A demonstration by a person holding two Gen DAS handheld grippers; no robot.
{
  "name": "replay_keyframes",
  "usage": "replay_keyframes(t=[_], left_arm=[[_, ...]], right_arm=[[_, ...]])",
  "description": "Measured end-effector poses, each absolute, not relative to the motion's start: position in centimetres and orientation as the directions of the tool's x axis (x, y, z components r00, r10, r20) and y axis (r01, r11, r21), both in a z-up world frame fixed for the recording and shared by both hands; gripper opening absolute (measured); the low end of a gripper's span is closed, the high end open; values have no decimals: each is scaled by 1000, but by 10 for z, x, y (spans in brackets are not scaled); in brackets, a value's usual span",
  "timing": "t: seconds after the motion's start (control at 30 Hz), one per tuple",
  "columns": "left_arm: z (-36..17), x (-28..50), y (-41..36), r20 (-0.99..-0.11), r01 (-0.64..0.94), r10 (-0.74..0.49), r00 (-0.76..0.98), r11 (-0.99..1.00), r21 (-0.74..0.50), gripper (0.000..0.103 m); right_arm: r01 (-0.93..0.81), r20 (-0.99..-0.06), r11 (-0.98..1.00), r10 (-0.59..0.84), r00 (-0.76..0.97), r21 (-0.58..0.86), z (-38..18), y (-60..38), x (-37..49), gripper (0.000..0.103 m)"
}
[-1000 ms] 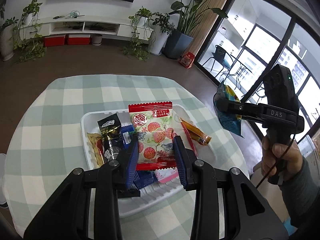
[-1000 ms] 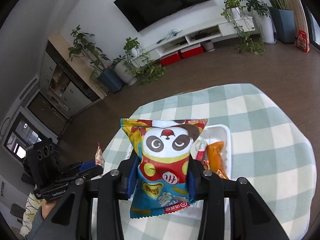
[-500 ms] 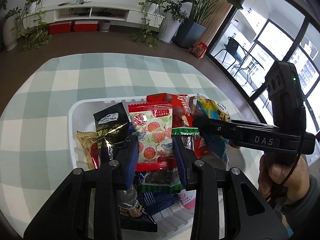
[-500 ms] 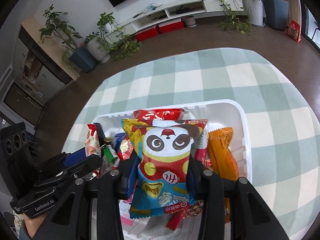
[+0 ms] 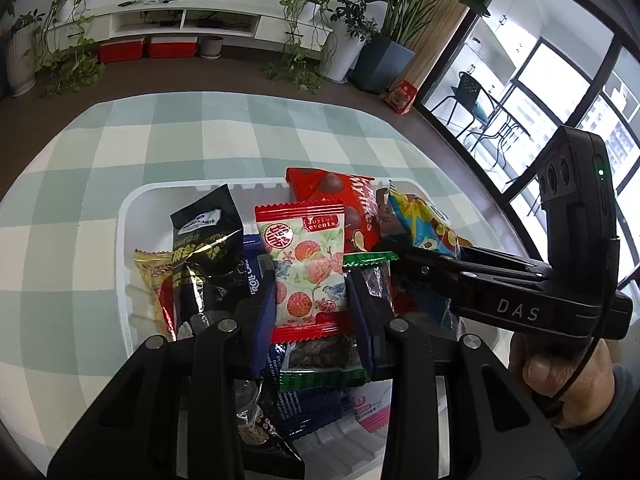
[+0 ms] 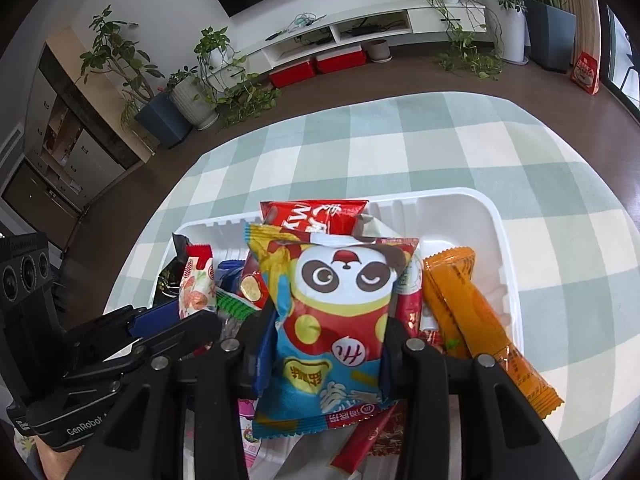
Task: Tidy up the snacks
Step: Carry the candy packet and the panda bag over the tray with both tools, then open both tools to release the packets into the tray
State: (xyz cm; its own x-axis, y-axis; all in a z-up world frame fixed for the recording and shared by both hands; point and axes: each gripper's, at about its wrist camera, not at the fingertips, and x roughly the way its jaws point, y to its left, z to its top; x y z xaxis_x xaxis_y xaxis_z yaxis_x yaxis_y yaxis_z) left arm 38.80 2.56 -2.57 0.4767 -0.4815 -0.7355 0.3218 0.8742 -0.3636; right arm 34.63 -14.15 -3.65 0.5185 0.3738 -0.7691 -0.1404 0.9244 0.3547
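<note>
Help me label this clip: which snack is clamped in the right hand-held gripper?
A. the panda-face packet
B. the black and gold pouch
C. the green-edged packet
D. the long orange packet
A: in the right wrist view the right hand-held gripper is shut on the panda-face packet, its blue pads pressing both sides, while the long orange packet lies free in the white tray.

A white TV console (image 5: 192,20) runs along the far wall. Two red storage boxes (image 5: 148,48) sit under it on the brown floor, with a small grey pot (image 5: 211,45) just beside them. Trailing green plants (image 5: 304,36) stand at the console's right end, next to a tall plant in a dark blue planter (image 5: 386,62). A dark cabinet (image 6: 68,136) stands well left of the console.
</note>
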Motion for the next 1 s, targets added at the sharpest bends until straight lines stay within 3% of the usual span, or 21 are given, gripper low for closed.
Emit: replay_keyframes(t=[0.37,0.5,0.6,0.87,1.0], left_arm=[[-23,381,25,-716,320,-471,514,881,-349,34],[-19,378,22,-710,334,-467,527,882,-333,54],[-15,377,20,-704,330,-462,539,885,-328,61],[-11,372,22,-694,325,-455,558,889,-322,64],[-7,367,23,-685,327,-453,570,890,-317,72]], right_arm=[[-154,-762,927,368,533,341,-36,-140,342,43],[-162,-768,935,351,535,315,-31,-137,343,47],[-171,-768,940,339,543,294,-29,-133,342,52],[-178,-765,947,321,558,267,-23,-134,337,62],[-172,-762,951,310,568,258,-19,-137,333,66]])
